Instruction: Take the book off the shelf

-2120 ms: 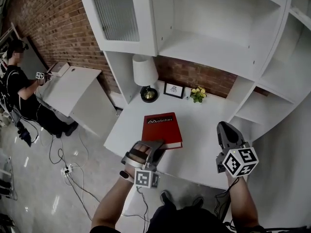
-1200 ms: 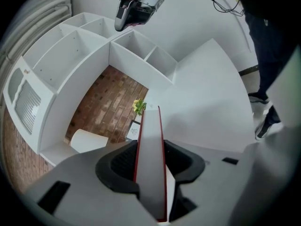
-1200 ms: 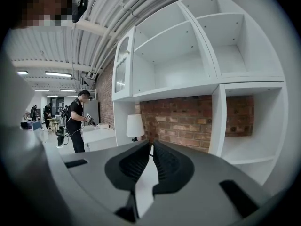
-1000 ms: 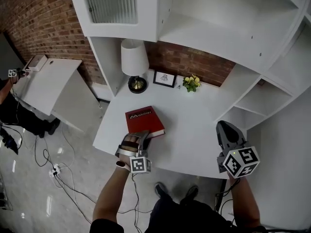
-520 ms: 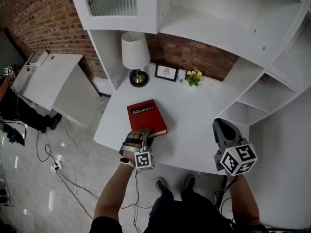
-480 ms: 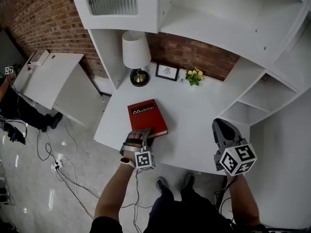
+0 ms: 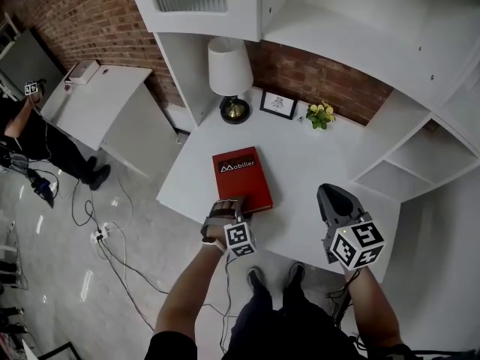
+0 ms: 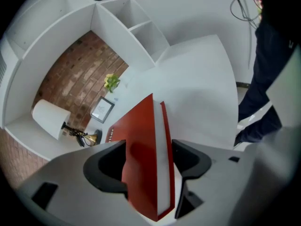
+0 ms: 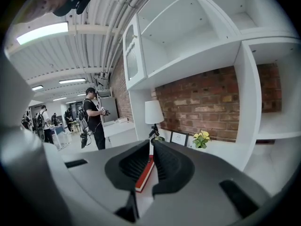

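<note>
My left gripper (image 7: 228, 205) sat at the near edge of the desk (image 7: 322, 160), its fingers released. They had just been spreading apart, and the near end of the red book (image 7: 241, 177) stood in the gap between them. As far as I could see, neither pad was pressing on it.

The book lay flat on the desktop, below the shelves and not on any of them. From my left fingers it stretched away toward 12 o'clock. Its long axis ran close to 12 and 6, tipped slightly toward 11 and 5, with the title end farthest from me. My left hand was plainly the nearer one, already straddling that end. I judged that drawing straight back along the axis, toward 6, would leave the book lying where it was.

My right gripper (image 7: 328, 195) hung at about 4 o'clock from the book, well apart from it. Its fingers were clenched together on nothing, and the book lay off toward its 10 o'clock.
</note>
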Demonstrator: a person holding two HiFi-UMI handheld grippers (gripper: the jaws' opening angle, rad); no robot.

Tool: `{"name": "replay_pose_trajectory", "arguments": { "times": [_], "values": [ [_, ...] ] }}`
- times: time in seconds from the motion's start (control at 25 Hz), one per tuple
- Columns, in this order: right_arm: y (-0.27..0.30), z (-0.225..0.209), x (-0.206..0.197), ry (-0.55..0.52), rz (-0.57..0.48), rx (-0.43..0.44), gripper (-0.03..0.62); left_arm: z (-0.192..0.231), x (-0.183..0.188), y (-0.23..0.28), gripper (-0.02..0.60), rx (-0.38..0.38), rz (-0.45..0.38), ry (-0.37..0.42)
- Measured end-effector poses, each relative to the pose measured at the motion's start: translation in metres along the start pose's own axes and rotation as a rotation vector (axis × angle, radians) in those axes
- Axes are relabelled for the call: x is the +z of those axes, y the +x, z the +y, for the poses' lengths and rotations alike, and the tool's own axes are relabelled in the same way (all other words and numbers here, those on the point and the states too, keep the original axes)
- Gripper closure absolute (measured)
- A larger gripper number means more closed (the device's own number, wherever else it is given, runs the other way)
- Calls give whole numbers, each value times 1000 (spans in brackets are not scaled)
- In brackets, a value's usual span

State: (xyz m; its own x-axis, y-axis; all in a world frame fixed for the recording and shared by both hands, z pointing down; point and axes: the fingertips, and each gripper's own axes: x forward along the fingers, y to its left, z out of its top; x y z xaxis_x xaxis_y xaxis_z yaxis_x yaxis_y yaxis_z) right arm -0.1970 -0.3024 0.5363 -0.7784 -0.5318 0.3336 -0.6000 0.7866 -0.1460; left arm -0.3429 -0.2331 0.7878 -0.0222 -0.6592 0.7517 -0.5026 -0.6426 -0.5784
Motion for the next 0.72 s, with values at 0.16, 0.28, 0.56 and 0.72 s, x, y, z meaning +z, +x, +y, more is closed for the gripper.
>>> {"name": "replay_pose_trajectory", "arguments": {
  "times": [0.16, 0.28, 0.56, 0.72],
  "values": [
    [5, -4, -11, 10, 15, 23, 571, -16, -9, 11, 274, -94, 42, -135],
    [6, -10, -17, 17, 26, 28, 571, -16, -6, 9, 273, -127, 40, -203],
    [7, -14, -11, 16, 18, 46, 571, 16, 23, -21, 275, -75, -50, -345],
    [6, -13, 4, 6, -12, 49, 572, 52, 49, -54, 275, -23, -139, -416]
  ]
}}
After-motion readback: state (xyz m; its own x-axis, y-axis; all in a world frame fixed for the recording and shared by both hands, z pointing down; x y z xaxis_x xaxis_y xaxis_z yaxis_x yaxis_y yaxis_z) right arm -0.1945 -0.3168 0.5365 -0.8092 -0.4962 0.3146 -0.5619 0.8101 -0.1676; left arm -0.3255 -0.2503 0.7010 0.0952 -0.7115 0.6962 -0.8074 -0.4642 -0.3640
